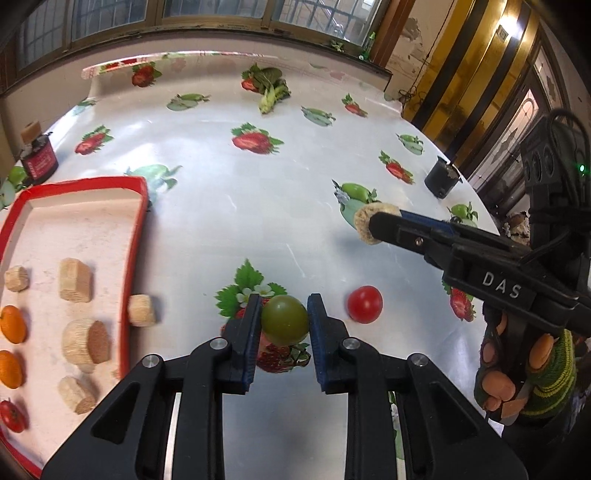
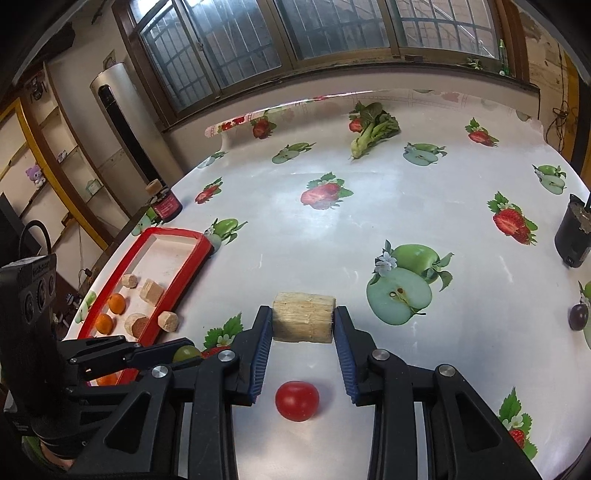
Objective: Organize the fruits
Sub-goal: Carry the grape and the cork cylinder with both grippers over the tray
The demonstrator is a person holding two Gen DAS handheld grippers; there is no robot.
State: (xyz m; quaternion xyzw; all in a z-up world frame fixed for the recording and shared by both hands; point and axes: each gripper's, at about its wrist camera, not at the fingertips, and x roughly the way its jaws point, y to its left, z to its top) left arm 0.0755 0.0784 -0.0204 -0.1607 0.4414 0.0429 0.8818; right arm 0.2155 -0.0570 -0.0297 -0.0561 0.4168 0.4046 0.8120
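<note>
Barred windows (image 2: 295, 33) along back wall, daylight in. Tall silver floor AC (image 2: 122, 125) in left corner, yellow-framed shelves (image 2: 44, 177) beside it, gold-striped door (image 1: 472, 66) right.

Glossy printed tablecloth (image 2: 406, 206), probably vinyl. Smooth shiny skin is seen on the red tomato (image 2: 297, 400); rough, fibrous cork-like texture on the held block (image 2: 303, 317). Matt black plastic grippers.

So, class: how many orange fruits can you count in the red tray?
2 in the left wrist view: one by the tray's left wall, another just nearer the camera. More may be hidden.
</note>
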